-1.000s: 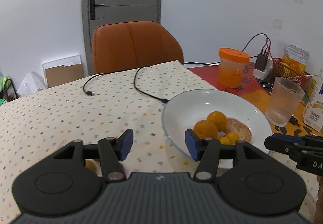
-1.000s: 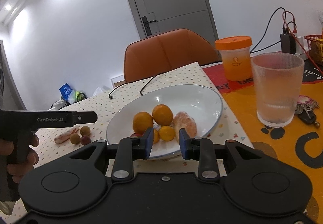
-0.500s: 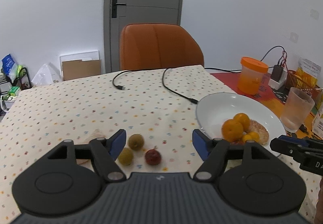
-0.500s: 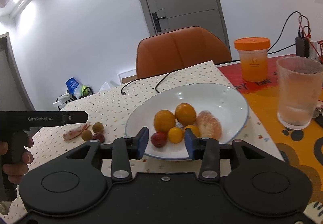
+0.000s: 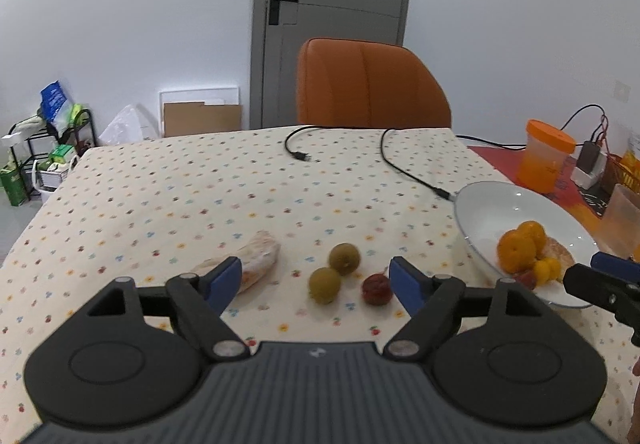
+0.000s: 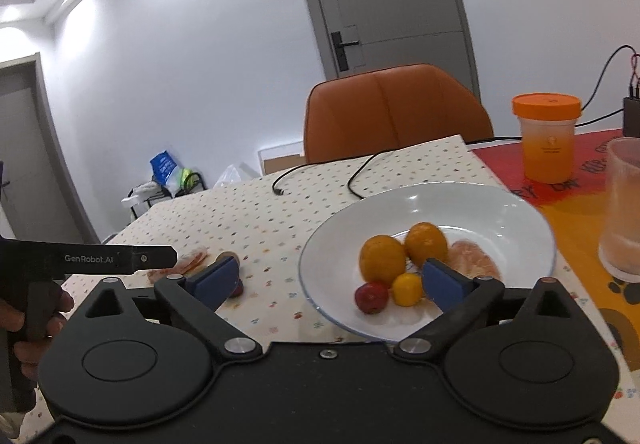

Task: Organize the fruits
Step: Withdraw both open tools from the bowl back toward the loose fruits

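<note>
Between the wide-open, empty fingers of the left gripper (image 5: 316, 280): two olive-green round fruits (image 5: 325, 285), one wrinkled dark-red fruit (image 5: 376, 288) on the cloth-covered bench (image 5: 160, 203). One small, rollable fruit is best centred before closing. Right gripper (image 6: 326, 280) also spread, empty, over the glossy white plate (image 6: 480, 203).

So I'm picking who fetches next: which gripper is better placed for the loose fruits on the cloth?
Left, probably. The left gripper is open with the two green fruits and the dark red fruit lying between its fingers, while the right gripper sits open over the plate.
</note>
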`<state>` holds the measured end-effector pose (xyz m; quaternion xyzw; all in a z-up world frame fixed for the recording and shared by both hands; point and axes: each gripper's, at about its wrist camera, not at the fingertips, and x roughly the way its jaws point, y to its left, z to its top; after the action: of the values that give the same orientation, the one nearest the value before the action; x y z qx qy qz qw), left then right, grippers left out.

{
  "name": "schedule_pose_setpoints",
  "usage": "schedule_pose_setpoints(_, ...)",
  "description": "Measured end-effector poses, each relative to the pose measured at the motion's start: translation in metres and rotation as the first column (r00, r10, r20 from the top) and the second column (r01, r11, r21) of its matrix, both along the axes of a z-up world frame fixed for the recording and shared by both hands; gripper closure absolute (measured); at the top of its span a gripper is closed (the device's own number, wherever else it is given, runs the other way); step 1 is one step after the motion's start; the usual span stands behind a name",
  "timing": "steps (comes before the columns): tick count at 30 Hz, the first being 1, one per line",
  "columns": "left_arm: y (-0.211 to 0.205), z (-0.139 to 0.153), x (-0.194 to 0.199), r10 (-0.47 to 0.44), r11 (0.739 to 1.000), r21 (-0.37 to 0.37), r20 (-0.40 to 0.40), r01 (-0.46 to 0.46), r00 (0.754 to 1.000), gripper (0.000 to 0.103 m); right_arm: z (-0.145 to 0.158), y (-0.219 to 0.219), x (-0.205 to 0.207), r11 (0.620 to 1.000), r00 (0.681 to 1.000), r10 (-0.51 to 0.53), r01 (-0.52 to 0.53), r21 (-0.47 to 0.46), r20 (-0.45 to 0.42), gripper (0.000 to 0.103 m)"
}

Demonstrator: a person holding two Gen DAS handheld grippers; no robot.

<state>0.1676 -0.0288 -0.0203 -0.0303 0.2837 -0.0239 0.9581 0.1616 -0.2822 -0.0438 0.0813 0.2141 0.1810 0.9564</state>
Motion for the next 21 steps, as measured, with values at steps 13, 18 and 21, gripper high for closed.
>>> schedule_pose_setpoints(13,0.016,-0.011,-0.004,0.009,1.0,-0.009,0.004,-0.009,1.0,0.023,-0.003,0.027,0.006,0.996,0.996,0.081,-0.082,-0.032,-0.022,0.027)
schedule_pose_setpoints(18,0.017,-0.013,-0.003,-0.013,1.0,-0.028,0.009,0.014,1.0,0.027,-0.004,0.033,0.009,0.994,0.994,0.102,-0.104,-0.041,-0.041,0.043)
schedule_pose_setpoints(21,0.016,-0.015,-0.001,-0.023,0.999,-0.031,0.01,0.023,1.0,0.032,-0.005,0.036,0.011,0.993,0.992,0.112,-0.114,-0.043,-0.048,0.047)
